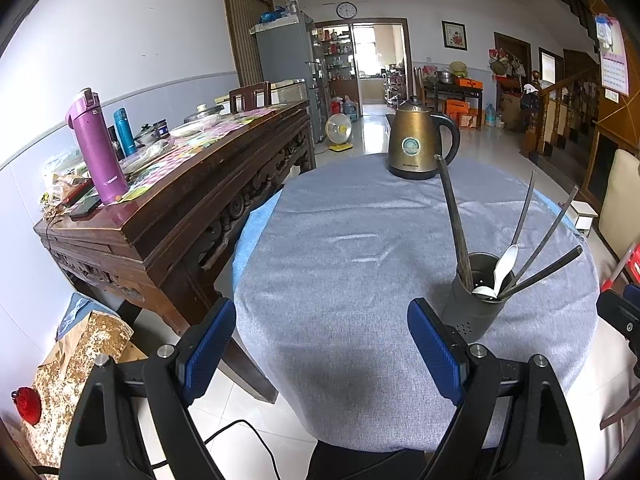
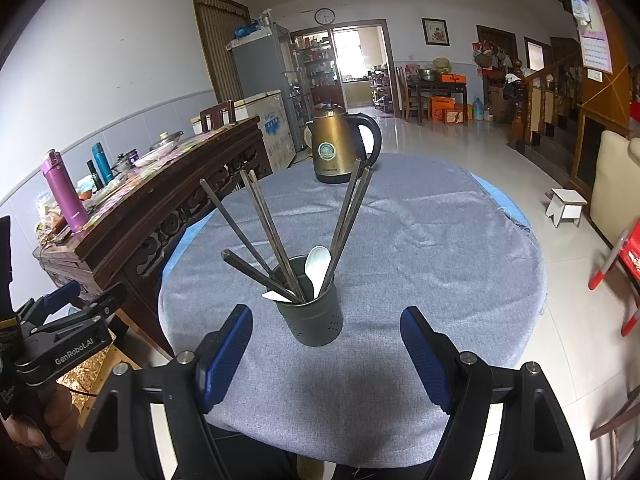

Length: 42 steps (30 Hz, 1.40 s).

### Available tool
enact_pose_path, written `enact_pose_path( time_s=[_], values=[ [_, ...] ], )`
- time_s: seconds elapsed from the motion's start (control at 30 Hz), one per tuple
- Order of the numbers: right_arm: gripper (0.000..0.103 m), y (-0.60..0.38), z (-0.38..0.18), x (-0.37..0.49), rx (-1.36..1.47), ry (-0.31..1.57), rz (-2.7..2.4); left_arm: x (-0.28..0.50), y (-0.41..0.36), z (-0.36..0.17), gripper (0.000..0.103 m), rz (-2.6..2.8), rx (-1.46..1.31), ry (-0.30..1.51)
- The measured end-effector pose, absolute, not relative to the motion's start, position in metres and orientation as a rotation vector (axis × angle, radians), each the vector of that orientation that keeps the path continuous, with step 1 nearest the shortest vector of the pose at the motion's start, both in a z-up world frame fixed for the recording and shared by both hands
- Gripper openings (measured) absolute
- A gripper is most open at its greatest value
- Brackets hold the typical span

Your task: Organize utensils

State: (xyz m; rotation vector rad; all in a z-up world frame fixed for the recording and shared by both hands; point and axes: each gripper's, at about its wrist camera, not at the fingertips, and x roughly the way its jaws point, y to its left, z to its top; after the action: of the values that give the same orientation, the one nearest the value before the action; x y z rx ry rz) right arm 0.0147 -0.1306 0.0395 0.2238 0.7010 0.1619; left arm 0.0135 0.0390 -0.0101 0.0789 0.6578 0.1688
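A dark grey perforated utensil holder (image 2: 314, 318) stands on the round table with the grey cloth (image 2: 420, 240). It holds several dark chopsticks (image 2: 264, 216) and two white spoons (image 2: 318, 266). In the left wrist view the holder (image 1: 476, 304) sits right of centre, with chopsticks (image 1: 452, 208) and a white spoon (image 1: 504, 266) in it. My left gripper (image 1: 322, 344) is open and empty, low over the table's near edge, left of the holder. My right gripper (image 2: 326, 344) is open and empty, just in front of the holder. The left gripper also shows at the left edge of the right wrist view (image 2: 64, 320).
A bronze electric kettle (image 1: 418, 142) stands at the table's far side. A dark wooden sideboard (image 1: 180, 200) with bottles and clutter runs along the left, close to the table. A small white stool (image 2: 566, 206) and a red chair (image 2: 624, 264) stand on the tiled floor at right.
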Motion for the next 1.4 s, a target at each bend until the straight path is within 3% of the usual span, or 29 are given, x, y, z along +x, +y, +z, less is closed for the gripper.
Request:
enact_pose_path(
  time_s=[1.4],
  values=[
    [0.079,-0.128,0.05,0.01,0.215,0.679,0.17,0.01,0.041,-0.004,0.088,0.174,0.072,0.647]
  ],
)
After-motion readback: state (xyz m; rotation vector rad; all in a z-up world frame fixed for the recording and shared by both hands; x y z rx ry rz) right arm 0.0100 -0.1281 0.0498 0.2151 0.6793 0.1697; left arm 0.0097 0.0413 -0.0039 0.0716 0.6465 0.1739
